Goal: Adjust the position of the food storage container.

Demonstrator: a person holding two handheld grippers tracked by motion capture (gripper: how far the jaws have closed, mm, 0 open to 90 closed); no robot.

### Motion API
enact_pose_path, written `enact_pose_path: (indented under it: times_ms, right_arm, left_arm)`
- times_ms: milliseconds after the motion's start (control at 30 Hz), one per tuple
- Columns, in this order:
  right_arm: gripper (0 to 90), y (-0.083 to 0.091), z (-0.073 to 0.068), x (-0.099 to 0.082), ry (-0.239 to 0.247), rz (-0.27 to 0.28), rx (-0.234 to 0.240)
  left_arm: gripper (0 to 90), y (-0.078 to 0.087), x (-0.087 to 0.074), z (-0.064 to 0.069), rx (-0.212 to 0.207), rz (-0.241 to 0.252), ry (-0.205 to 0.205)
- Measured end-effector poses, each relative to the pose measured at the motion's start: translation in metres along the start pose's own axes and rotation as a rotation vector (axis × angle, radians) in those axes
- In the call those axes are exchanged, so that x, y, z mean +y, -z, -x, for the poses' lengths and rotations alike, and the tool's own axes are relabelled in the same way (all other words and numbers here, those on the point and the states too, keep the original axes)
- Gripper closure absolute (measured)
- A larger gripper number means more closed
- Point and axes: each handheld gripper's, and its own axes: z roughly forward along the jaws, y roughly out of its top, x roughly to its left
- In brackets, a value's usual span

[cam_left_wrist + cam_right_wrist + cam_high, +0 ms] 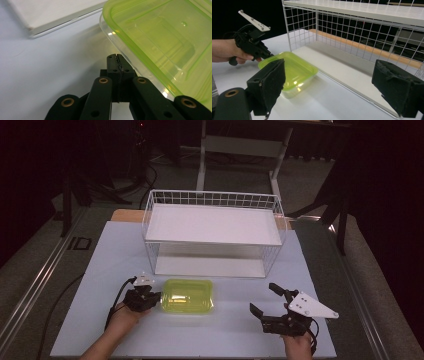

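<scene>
— At the table's left, what is shown?
— Left gripper [150, 299], jaws pressed fully together with nothing between them, tips beside the left rim of the green container [188, 296], which lies on the table [100, 265] in front of the wire shelf rack [212, 232].

— And farther right?
— Right gripper [267, 301], jaws spread wide, holding nothing, well apart from the container.

— Likely fault?
— I judge a push from the closed tips could skid the light container sideways, or tilt its rim, since nothing braces the far side.
</scene>
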Motion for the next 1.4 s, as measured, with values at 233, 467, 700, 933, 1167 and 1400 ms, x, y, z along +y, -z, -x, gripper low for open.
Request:
enact_pose_path:
  times_ms: [233, 467, 700, 933, 1167, 1400]
  right_arm:
    - [11.7, -0.001, -0.001, 0.000, 0.002, -0.003, 0.004]
    - [11.8, -0.002, -0.001, -0.001, 0.004, -0.011, 0.009]
    - [11.8, -0.003, -0.002, -0.001, 0.007, -0.015, 0.012]
    - [11.7, -0.002, -0.001, -0.001, 0.007, -0.015, 0.012]
    - [11.8, -0.003, -0.001, -0.001, 0.007, -0.017, 0.013]
    - [11.7, -0.004, -0.001, -0.001, 0.007, -0.018, 0.015]
  left_arm:
    - [90.0, -0.016, 0.008, 0.014, -0.034, -0.015, -0.023]
    - [90.0, -0.030, 0.017, 0.025, -0.049, -0.017, -0.039]
    - [90.0, -0.039, 0.026, 0.032, -0.057, -0.041, -0.015]
    - [90.0, -0.042, 0.027, 0.045, -0.083, -0.049, -0.009]
    - [90.0, -0.040, 0.022, 0.054, -0.108, -0.059, -0.019]
    - [90.0, -0.042, 0.021, 0.060, -0.123, -0.066, -0.023]
